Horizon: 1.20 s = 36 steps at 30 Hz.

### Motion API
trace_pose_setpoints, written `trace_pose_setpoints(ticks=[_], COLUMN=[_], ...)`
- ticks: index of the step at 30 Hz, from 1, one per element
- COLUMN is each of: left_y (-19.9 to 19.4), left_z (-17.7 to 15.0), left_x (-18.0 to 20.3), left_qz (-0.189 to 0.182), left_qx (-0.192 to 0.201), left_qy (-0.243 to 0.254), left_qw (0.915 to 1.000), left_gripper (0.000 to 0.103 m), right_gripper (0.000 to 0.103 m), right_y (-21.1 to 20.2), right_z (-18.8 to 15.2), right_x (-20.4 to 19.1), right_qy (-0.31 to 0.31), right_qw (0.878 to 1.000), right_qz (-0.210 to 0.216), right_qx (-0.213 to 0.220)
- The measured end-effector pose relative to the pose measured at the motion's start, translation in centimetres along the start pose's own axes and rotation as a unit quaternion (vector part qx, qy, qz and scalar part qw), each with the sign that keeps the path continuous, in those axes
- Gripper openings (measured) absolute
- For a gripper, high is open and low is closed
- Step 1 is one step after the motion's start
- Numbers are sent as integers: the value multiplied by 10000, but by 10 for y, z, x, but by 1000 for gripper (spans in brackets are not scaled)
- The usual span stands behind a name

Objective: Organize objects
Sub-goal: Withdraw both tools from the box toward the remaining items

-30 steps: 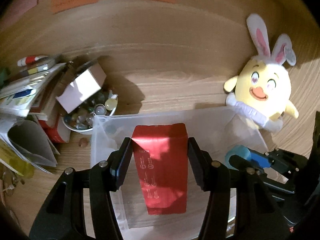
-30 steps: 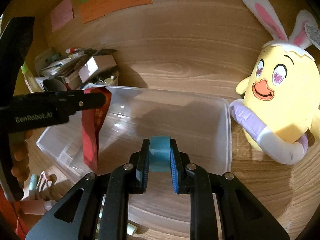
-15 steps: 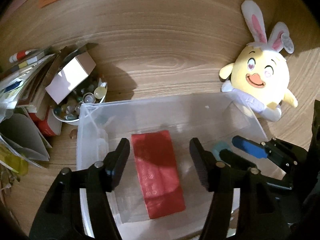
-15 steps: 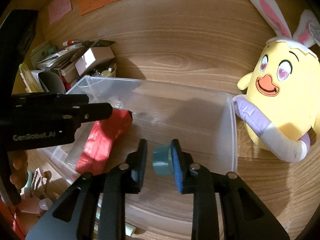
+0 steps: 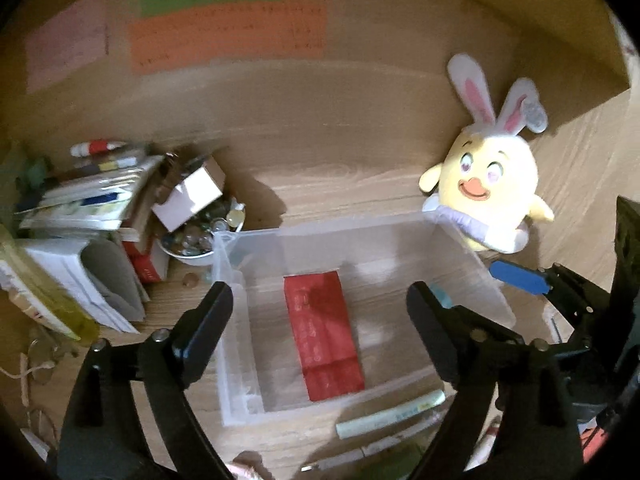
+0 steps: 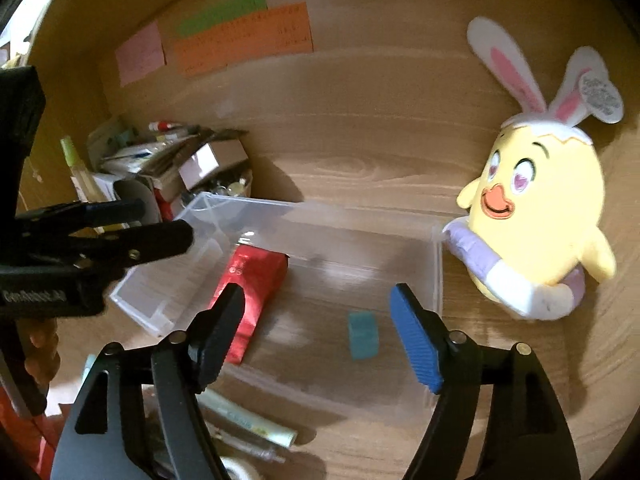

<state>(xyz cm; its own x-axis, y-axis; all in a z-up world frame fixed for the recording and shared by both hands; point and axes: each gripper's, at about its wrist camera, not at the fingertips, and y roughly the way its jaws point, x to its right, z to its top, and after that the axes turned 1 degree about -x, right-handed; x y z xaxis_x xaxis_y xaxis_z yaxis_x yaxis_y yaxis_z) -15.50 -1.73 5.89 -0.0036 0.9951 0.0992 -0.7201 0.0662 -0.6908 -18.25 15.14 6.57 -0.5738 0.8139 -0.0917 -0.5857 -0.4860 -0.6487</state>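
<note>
My both grippers wide, empty: left gripper [image 5: 320, 306], right gripper [image 6: 318, 312]. Loose tubes [image 5: 390, 414] on counter [image 5: 340, 168], lying crosswise below left gripper, nearer it.

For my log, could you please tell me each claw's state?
Left claw: open, holding nothing.
Right claw: open, holding nothing.
</note>
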Motion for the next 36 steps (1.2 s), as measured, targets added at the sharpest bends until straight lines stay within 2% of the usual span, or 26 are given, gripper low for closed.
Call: trace_pose_setpoints(ticks=[6, 16, 23, 30, 36], left_y=[-38, -67, -72, -66, -56], left_z=[-16, -54, -89, -127, -153], left_x=[-5, -22, -35, -43, -40], left_qz=[67, 117, 257, 320, 170], left_qx=[222, 136, -44, -407, -722], left_qy=[75, 95, 105, 30, 0], left_qw=[9997, 9998, 9996, 9987, 9972], left_gripper=[96, 96, 96, 96, 96], right_gripper=[79, 80, 80, 80, 80], right_y=[-29, -54, -57, -51, -43], right_z=[-14, -42, -64, -86, -102], right_x=[-10, -20, -28, -29, -30], right_qy=[-90, -61, -37, 58, 169], right_qw=[9996, 9990, 9994, 9995, 9989], right_qz=[-141, -283, -304, -293, -280], right_qx=[210, 340, 177, -95, -337])
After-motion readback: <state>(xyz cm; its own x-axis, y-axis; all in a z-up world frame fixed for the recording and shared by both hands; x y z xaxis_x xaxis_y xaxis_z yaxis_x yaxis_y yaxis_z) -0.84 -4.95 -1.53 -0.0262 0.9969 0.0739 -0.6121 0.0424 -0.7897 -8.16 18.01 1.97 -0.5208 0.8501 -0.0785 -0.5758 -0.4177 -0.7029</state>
